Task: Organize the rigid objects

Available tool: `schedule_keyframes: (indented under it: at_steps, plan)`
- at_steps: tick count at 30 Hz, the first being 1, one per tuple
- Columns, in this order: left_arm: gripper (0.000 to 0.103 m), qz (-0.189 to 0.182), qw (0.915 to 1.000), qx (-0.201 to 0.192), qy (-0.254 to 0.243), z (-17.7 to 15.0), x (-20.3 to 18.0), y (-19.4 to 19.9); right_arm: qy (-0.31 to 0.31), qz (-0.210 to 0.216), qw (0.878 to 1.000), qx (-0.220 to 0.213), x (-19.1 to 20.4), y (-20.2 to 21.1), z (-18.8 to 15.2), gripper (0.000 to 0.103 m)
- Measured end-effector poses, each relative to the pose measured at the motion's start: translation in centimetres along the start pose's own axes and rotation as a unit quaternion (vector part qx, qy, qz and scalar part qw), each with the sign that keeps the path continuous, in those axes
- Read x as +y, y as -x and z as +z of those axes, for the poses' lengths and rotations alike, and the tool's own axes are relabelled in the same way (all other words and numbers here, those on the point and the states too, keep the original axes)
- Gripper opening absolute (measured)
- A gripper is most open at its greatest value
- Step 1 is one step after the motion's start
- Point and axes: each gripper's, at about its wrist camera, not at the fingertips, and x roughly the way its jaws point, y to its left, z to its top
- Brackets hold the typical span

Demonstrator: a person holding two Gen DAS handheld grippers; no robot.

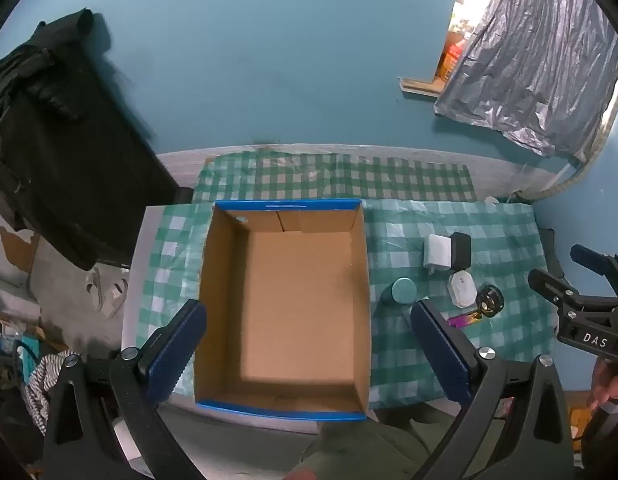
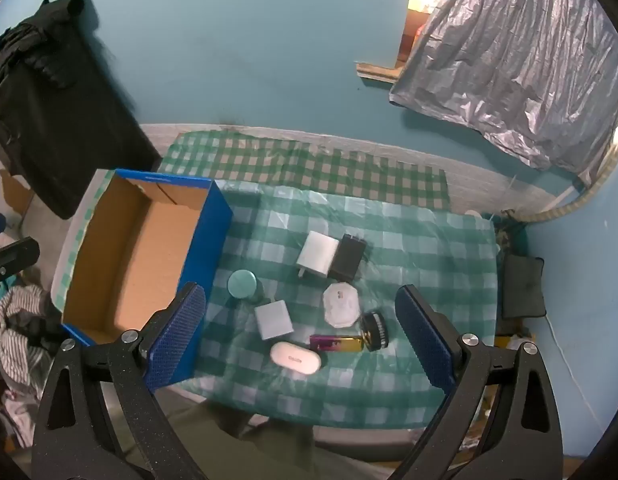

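Note:
An empty blue-rimmed cardboard box sits on the left of a green checked tablecloth. To its right lie small objects: a white charger, a black charger, a teal-lidded jar, a white polygonal case, a grey square block, a white oval case, a purple-gold lighter and a black round brush. My left gripper hangs open above the box. My right gripper hangs open above the small objects, holding nothing.
A teal wall stands behind the table. Dark clothing hangs at the left, and a grey plastic sheet covers an opening at the right. The right gripper's body shows at the right edge of the left wrist view. Striped fabric lies left of the table.

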Motion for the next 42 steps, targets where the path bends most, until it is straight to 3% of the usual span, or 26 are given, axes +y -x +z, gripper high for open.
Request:
schedule_keyframes:
  at_steps: [42]
  plan:
    - [0.103,-0.004,0.9999,-0.004,0.009,-0.3,0.9,0.4,0.002,-0.003,1.000,-0.004,0.6,0.7,-0.1,0.097]
